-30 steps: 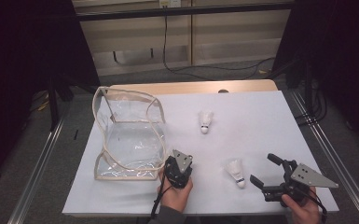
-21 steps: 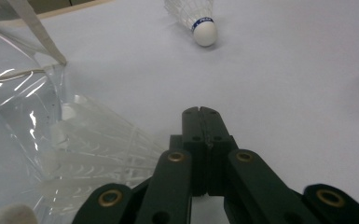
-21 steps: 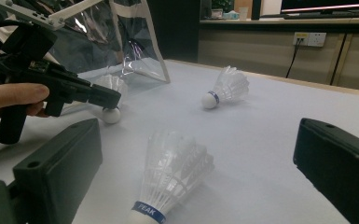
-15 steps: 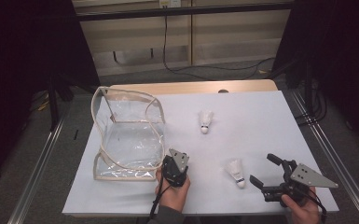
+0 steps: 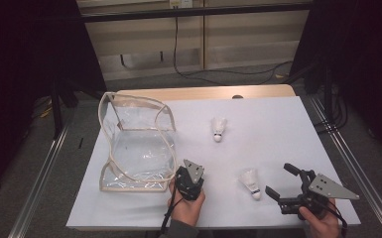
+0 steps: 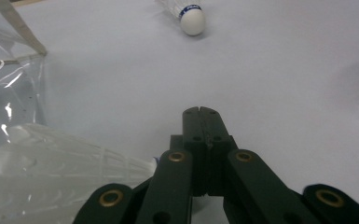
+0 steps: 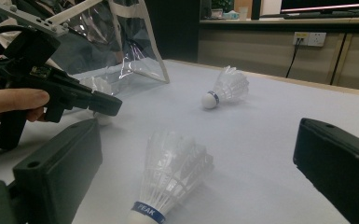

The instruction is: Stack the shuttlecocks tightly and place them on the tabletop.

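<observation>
Shuttlecocks lie on the white desk (image 5: 287,124), and a clear bag (image 5: 136,148) with cream piping stands open-mouthed near the left edge, its near wall slumped toward the front. Inside the bag, low against that wall, the left gripper view shows a white feathered shuttle (image 6: 70,163) lying on its side behind the plastic; from above it is lost in the glare.

Just right of the bag's front right corner sits the left gripper (image 5: 188,181), held in a hand (image 5: 186,206) near the front edge. Its jaws are pressed together with nothing between them, tips resting just above the desk. The right gripper view catches this tool from the side, pointing at the bag's base.

Toward the back, near the middle of the desk, a second shuttle (image 5: 219,129) lies with its cork toward the front; the left gripper view shows a blue band above that cork, which the high view leaves too small to read.

Further right, near the front edge, the third shuttle (image 5: 250,182) lies tilted, cork pointing toward the front right corner. The right gripper view shows its white skirt and a blue band lettered PEAK.

Right of it, the right gripper (image 5: 284,184) is spread wide, empty, jaws aimed at that shuttle but apart from it.
</observation>
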`<state>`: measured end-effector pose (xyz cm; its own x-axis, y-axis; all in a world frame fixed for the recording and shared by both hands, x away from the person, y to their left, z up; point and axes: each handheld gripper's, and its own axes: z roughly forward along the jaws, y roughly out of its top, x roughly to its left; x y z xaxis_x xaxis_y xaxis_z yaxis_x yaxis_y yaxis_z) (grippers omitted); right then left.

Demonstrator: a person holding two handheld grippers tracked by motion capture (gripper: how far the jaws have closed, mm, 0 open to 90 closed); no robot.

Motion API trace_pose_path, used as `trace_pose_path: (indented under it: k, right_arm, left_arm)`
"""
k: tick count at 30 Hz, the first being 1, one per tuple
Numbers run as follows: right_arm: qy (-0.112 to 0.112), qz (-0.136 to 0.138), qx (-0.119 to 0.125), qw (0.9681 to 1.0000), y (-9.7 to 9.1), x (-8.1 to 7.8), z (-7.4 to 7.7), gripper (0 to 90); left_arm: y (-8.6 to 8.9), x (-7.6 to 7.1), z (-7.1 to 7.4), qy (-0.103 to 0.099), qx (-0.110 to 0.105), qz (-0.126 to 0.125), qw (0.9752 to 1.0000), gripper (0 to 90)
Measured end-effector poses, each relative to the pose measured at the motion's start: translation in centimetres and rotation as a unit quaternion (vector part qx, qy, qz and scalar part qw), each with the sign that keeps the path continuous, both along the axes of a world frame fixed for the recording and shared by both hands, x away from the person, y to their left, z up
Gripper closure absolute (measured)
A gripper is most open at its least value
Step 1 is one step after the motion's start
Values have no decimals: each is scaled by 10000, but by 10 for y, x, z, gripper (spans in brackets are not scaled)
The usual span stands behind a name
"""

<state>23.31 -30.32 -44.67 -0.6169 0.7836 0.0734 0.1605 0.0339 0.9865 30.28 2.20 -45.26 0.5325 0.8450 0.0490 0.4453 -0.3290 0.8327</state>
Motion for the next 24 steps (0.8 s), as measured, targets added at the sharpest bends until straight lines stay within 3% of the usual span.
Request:
trace_pose_path:
  k: [3,12,16,21,24]
  right_arm:
    - [17,16,-13,10000,1,0,0,5]
    - [18,31,2,10000,1,0,-1,5]
    - [20,27,-3,10000,2,0,-1,5]
    - [-17,45,-9,10000,2,0,0,6]
    - [14,34,0,10000,2,0,0,6]
  left_arm:
    - [0,-2,1,12,-45,-54,10000,900]
    - [3,-9,3,66,140,3,9999,900]
    - [4,-12,3,41,218,179,9996,900]
    - [4,-9,-1,210,298,141,9992,900]
    - [2,-6,-1,182,267,132,9994,900]
